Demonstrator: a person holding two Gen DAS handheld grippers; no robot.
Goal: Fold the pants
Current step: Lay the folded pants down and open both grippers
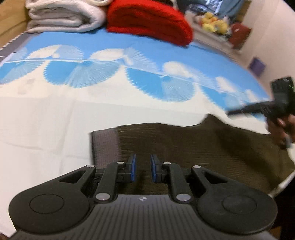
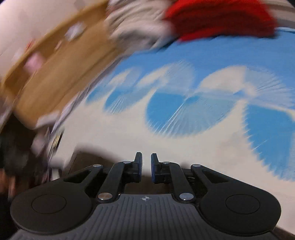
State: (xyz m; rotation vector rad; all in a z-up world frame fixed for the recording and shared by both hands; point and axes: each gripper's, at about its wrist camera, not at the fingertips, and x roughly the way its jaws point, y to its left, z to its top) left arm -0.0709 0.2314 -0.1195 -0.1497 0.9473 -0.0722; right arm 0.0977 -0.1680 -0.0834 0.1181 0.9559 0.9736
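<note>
The pants [image 1: 193, 147], of dark olive ribbed cloth with a grey band at their left edge, are seen in the left wrist view spread over the near part of a bed sheet [image 1: 55, 120] that is white close by and printed with blue fan shapes farther off. The left hand-held gripper [image 1: 142, 169] is held over the cloth with a narrow gap between its blue pads; whether cloth is pinched between them cannot be told. The right hand-held gripper [image 2: 146, 167] is seen in its own, heavily blurred view with its pads drawn close together, a thin gap left between them and only a dark strip of cloth below; a grip on the pants cannot be made out. In the left wrist view that gripper appears at the right edge, carried by a hand [image 1: 282, 129] beside the upper right corner of the pants. At the far end of the sheet a folded white blanket [image 1: 62, 16] and a folded red blanket [image 1: 149, 22] are laid side by side.
</note>
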